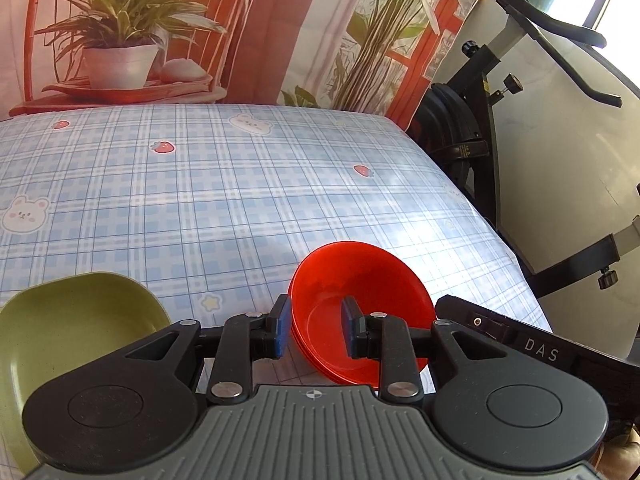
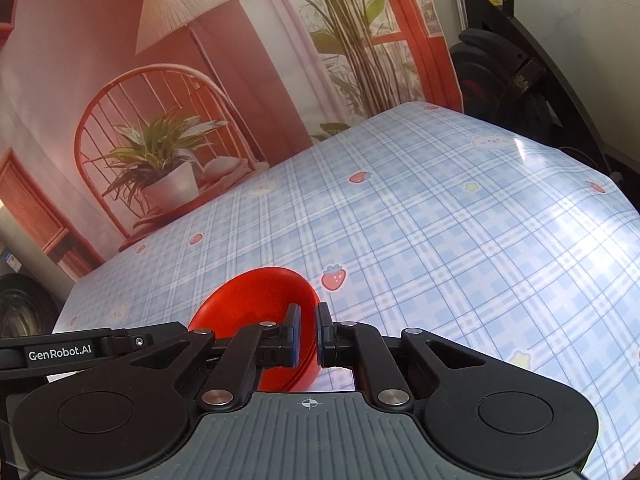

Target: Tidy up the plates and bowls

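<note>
Red plastic fills both wrist views: a red bowl point(image 1: 360, 300) stands tilted near the front edge of my desk point(image 1: 240, 184), which wears a blue plaid cloth printed with strawberries and bears. My right gripper point(image 2: 307, 334) pinches the bowl's rim, jaws nearly closed, one pad inside the wall and one outside. My left gripper point(image 1: 314, 330) straddles the opposite rim with its jaws parted; one blue pad sits outside the wall and the other inside, and a gap shows on the inner side, so they are not pressing. From the left wrist, the right gripper's black body lies just right of the bowl. A green plate point(image 1: 68, 328) with rounded corners sits on the cloth to the left, apart from the bowl. Behind the desk hangs a backdrop point(image 1: 168, 32) picturing a potted plant and chair.
</note>
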`<state>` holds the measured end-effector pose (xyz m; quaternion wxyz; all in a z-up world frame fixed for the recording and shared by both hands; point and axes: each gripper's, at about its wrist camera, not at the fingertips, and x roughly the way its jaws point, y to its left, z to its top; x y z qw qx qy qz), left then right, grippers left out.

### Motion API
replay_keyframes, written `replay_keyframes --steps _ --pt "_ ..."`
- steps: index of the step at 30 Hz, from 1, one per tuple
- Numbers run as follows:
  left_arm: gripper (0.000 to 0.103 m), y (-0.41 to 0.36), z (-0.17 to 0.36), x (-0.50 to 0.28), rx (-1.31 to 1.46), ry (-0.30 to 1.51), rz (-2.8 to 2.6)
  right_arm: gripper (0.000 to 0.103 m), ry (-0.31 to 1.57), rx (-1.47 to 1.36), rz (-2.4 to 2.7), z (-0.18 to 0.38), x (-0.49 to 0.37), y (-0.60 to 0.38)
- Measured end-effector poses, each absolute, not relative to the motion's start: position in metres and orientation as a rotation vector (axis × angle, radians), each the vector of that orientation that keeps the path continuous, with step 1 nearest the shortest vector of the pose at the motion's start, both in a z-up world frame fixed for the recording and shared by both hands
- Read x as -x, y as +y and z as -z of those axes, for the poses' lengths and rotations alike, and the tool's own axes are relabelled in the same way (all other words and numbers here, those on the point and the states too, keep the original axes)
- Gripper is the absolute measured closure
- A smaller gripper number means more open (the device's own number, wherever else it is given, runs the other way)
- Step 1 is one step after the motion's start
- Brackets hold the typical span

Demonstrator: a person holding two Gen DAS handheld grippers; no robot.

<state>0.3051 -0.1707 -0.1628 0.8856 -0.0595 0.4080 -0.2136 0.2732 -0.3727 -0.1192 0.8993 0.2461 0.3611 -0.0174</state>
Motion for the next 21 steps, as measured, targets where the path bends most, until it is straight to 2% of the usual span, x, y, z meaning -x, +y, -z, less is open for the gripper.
replay_keyframes --steps 7,21 --pt "0.075 -0.174 0.174 -0.308 0.126 0.870 0.418 0.087 0.758 -0.541 0.055 0.131 -0.275 -0.377" --pt "0.073 -0.180 0.195 -0.313 0.132 0.933 0.428 0.087 0.796 -0.576 0.030 0.150 -0.286 -0.370"
